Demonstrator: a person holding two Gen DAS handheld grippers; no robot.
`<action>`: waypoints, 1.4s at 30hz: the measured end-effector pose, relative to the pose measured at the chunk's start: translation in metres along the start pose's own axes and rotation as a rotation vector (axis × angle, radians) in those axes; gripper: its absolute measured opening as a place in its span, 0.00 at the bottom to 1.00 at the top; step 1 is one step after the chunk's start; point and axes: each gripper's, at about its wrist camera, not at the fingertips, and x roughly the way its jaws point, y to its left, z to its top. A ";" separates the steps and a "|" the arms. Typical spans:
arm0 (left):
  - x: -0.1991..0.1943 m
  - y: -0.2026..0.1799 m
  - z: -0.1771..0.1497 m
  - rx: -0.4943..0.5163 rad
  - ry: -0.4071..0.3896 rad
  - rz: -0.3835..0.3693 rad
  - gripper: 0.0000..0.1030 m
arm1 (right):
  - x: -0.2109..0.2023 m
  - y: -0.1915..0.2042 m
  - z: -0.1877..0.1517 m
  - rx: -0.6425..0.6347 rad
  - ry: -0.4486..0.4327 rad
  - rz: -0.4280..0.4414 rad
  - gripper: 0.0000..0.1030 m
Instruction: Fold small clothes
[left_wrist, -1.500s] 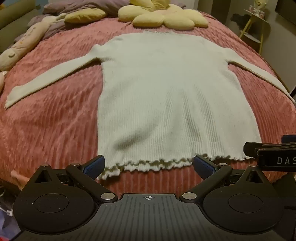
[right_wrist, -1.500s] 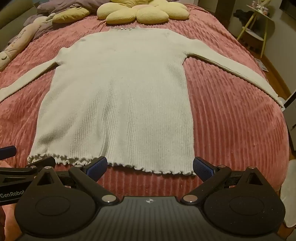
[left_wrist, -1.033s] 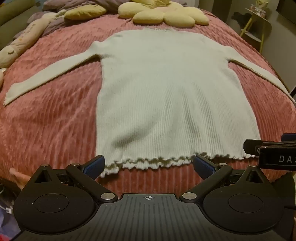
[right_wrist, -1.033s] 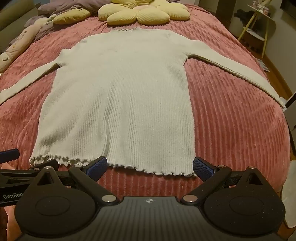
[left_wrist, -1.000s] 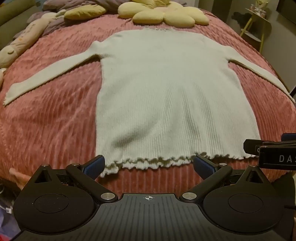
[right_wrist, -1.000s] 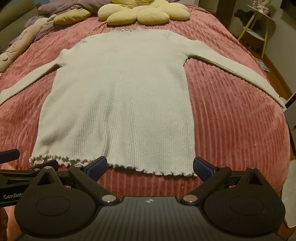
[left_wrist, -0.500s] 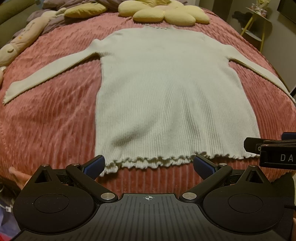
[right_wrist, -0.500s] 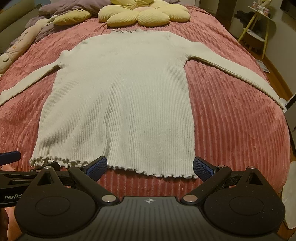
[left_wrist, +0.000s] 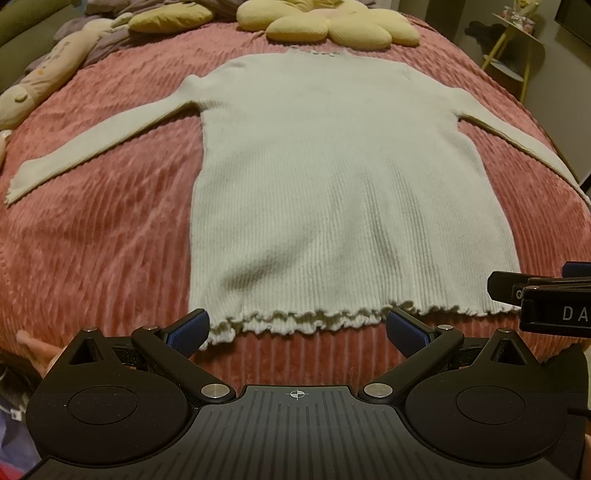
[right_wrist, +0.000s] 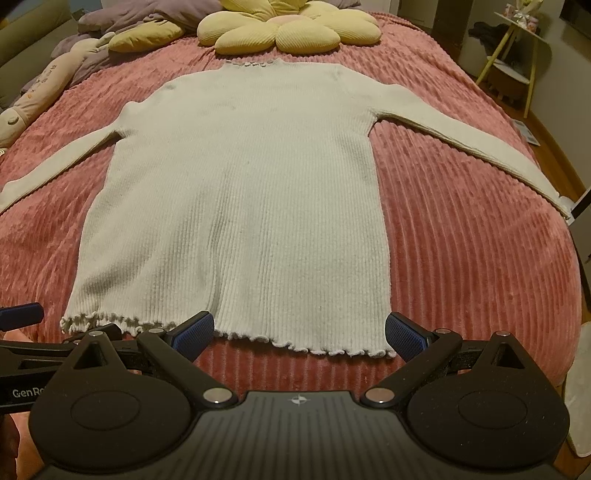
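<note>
Both grippers, left (left_wrist: 295, 326) reading "GenRo" and right (right_wrist: 299, 330) "DA", hold fingers spread before sweater (left_wrist: 343, 184).

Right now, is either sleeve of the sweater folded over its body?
No, both sleeves of the sweater lie stretched out flat on the pink bedspread.

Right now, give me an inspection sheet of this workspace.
Surface: pink ribbed bedspread.
Job's things: cream ribbed sweater spread flat, sleeves out, frilled hem nearest.
Clutter: yellow flower cushion beyond the collar; plush toy at far left.
Grippers: left tongs open, right tongs open, both at the hem, holding nothing.
Cables: nothing seen.
Surroundings: yellow-legged side table at right.
</note>
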 end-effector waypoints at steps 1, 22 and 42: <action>0.000 0.000 0.000 0.000 0.001 0.000 1.00 | 0.000 0.000 -0.001 0.000 -0.001 0.001 0.96; 0.000 0.000 -0.001 -0.003 0.001 -0.001 1.00 | -0.001 0.000 -0.002 0.003 -0.012 0.012 0.96; 0.001 0.000 -0.001 -0.010 0.010 -0.005 1.00 | -0.001 -0.002 -0.003 0.017 -0.025 0.038 0.96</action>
